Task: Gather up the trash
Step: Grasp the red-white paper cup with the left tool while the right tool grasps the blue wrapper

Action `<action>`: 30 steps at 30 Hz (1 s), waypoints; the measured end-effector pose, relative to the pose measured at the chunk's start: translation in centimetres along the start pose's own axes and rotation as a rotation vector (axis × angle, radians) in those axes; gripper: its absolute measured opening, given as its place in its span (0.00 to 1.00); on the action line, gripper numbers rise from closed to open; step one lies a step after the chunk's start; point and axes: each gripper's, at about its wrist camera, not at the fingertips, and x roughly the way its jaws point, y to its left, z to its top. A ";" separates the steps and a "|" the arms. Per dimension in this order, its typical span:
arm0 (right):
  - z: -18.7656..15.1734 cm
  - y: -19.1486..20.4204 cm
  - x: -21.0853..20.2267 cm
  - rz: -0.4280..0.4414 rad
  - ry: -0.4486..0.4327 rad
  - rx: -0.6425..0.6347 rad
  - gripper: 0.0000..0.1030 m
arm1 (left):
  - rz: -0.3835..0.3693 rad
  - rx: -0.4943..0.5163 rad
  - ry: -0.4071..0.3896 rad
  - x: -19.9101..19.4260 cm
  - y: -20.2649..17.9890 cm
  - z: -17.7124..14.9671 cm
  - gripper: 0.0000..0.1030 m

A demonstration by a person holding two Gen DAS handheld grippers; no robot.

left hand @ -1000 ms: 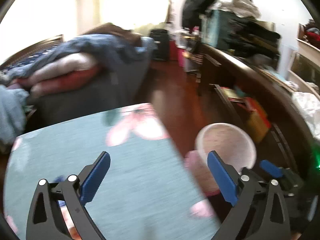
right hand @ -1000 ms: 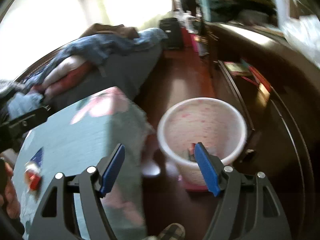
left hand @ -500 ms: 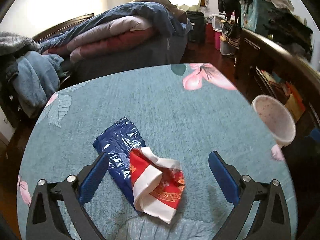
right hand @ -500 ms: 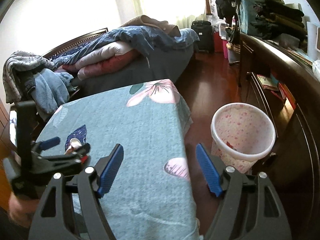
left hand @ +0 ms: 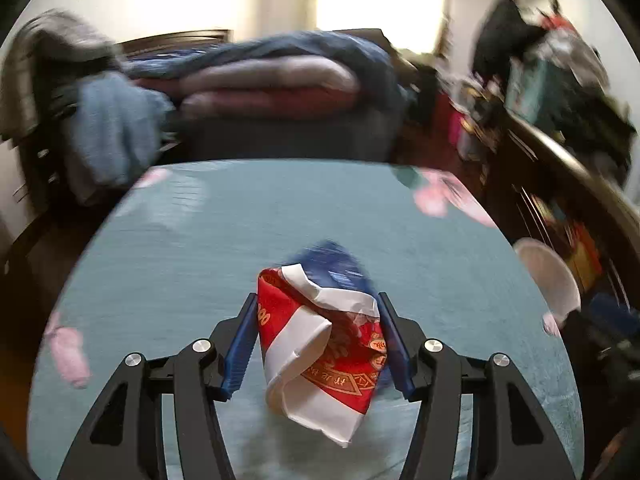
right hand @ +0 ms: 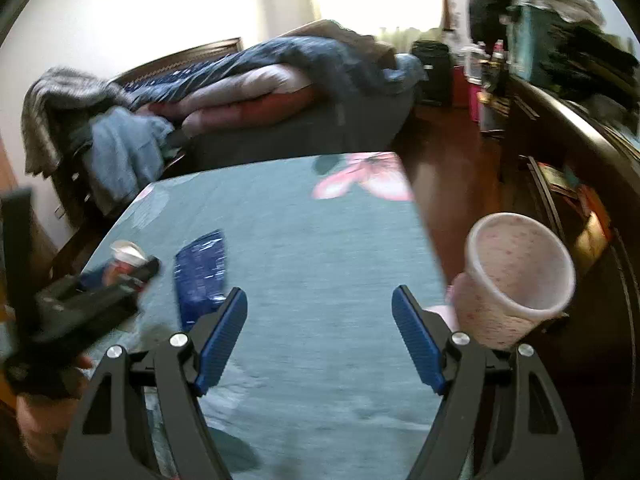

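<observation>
Crumpled red-and-white wrapper shows gold print.

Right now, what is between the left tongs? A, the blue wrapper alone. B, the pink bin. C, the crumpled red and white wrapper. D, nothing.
C: the left tongs are closed on the crumpled red and white wrapper, while the blue wrapper lies flat on the table.

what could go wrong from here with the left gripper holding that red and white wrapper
The left gripper pinches only the crumpled red and white wrapper; it might slip out on the way. The pink bin stands on the floor past the table edge, so a drop could miss it. The blue wrapper may get left behind.
</observation>
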 end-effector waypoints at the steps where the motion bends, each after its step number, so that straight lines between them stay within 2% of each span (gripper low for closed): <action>1: 0.0 1.0 0.5 0.010 0.008 -0.014 0.74 | 0.018 -0.020 -0.008 -0.5 1.2 0.0 0.56; 4: -0.1 4.5 2.9 0.018 0.043 -0.069 0.80 | 0.091 -0.087 -0.024 -2.0 5.7 -0.5 0.56; 10: -0.3 10.0 8.1 0.004 0.137 -0.181 0.88 | 0.171 -0.194 -0.029 -3.4 11.6 -1.7 0.55; 15: -0.1 12.7 11.4 -0.008 0.189 -0.232 0.88 | 0.191 -0.258 -0.034 -3.8 15.1 -2.2 0.55; 19: 0.0 13.7 13.3 -0.024 0.224 -0.230 0.86 | 0.176 -0.278 -0.032 -3.7 16.1 -2.4 0.55; 22: 0.0 13.7 13.8 0.016 0.238 -0.196 0.62 | 0.135 -0.294 -0.019 -3.2 16.8 -2.6 0.55; 24: 0.2 13.9 13.6 0.024 0.236 -0.209 0.40 | 0.100 -0.321 -0.005 -2.9 17.6 -2.8 0.55; 26: 0.4 14.3 13.4 0.028 0.236 -0.220 0.24 | 0.082 -0.333 0.012 -2.5 17.9 -3.0 0.55; 28: 0.5 14.3 12.8 0.044 0.225 -0.223 0.23 | 0.057 -0.335 0.035 -2.2 17.9 -3.3 0.62; 30: 0.5 14.1 11.8 0.052 0.202 -0.223 0.23 | 0.037 -0.339 0.033 -2.3 17.9 -3.7 0.79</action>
